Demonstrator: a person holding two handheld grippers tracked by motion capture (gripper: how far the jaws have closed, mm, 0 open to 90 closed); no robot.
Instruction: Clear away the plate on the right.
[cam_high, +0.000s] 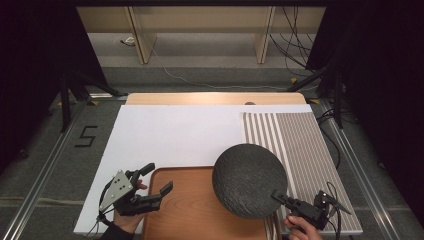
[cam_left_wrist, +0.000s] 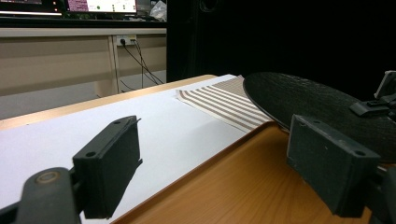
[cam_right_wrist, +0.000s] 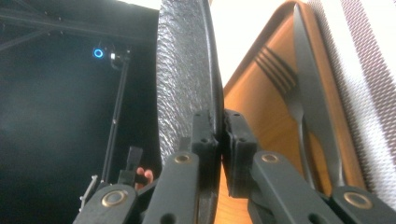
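Note:
A round, dark, rough-textured plate (cam_high: 249, 179) hangs over the right part of the wooden tray (cam_high: 190, 210) and the edge of the striped mat (cam_high: 295, 150). My right gripper (cam_high: 281, 197) is shut on the plate's near right rim; in the right gripper view the plate (cam_right_wrist: 184, 70) stands edge-on with both pads (cam_right_wrist: 236, 135) pressed on its rim. A dark fork (cam_right_wrist: 285, 93) and knife (cam_right_wrist: 310, 98) lie on the tray (cam_right_wrist: 254, 107) under the plate. My left gripper (cam_high: 157, 180) stands open over the tray's left edge, its jaws wide apart with nothing between them.
A white sheet (cam_high: 175, 135) covers the table's left and middle. The striped mat (cam_left_wrist: 219, 100) lies on the right side. The wooden table edge (cam_high: 215, 98) shows at the back, with shelving and cables beyond. Dark stands flank the table.

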